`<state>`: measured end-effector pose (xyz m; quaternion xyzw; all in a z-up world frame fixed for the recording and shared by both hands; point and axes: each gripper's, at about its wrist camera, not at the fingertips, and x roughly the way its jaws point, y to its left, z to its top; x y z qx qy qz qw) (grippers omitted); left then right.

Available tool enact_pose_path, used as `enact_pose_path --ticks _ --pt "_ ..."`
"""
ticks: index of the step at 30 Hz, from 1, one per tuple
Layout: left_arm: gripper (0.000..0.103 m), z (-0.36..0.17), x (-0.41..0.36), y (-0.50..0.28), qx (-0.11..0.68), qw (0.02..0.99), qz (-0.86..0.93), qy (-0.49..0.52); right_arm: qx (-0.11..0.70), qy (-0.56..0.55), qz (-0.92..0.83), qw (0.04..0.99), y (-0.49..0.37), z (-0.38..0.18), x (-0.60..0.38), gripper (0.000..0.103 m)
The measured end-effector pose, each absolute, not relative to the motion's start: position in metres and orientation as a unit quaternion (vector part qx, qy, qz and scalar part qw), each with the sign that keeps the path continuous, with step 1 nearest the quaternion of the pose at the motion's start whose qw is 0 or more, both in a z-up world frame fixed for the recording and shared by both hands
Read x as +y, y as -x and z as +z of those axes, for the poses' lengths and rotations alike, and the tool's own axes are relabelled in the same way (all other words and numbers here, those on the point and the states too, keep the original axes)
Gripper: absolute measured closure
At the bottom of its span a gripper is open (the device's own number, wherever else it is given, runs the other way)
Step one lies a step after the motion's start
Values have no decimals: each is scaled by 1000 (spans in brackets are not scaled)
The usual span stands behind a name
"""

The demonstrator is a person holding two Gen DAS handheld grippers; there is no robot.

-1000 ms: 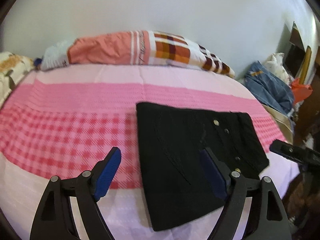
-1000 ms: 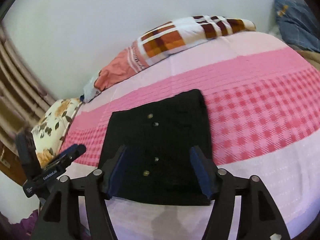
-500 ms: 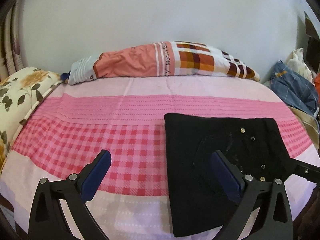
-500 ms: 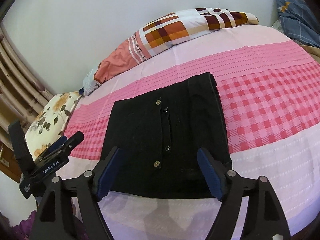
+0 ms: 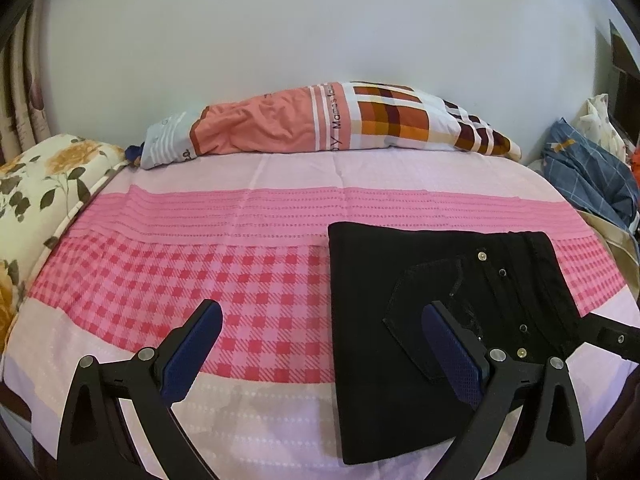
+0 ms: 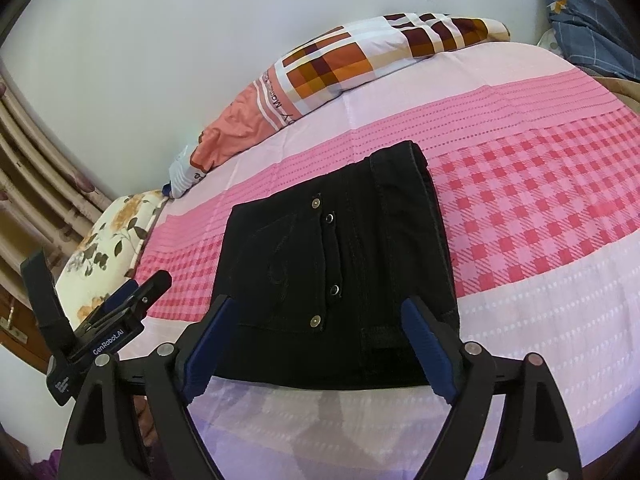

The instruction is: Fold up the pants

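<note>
Black pants [image 5: 404, 320] lie folded into a flat rectangle on the bed, in the lower right of the left wrist view and at the centre of the right wrist view [image 6: 340, 272], with metal studs showing on the top layer. They rest on a pink checked bedsheet [image 5: 200, 272] whose pale band runs along the near edge.

Both claws are spread wide and hold nothing. The left gripper [image 5: 320, 352] sits at the bottom of its frame, one blue-padded finger over the sheet and the other over the pants. The right gripper [image 6: 320, 348] straddles the near edge of the pants at the bottom of its frame.

An orange and plaid pillow [image 5: 332, 120] lies along the wall at upper centre, a floral pillow [image 5: 36, 184] at the left edge, and blue checked cloth [image 5: 588, 172] at the right.
</note>
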<state>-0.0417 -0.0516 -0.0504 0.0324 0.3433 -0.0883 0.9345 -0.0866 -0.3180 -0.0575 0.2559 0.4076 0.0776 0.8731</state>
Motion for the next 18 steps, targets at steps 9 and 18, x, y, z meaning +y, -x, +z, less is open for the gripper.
enact_pose_path --ticks 9,18 --pt "3 -48 -53 47 335 937 -85 -41 399 -265 69 875 91 -53 -324 15" --pt "3 -50 -51 43 345 934 -81 -52 395 -267 67 876 85 -43 -334 13"
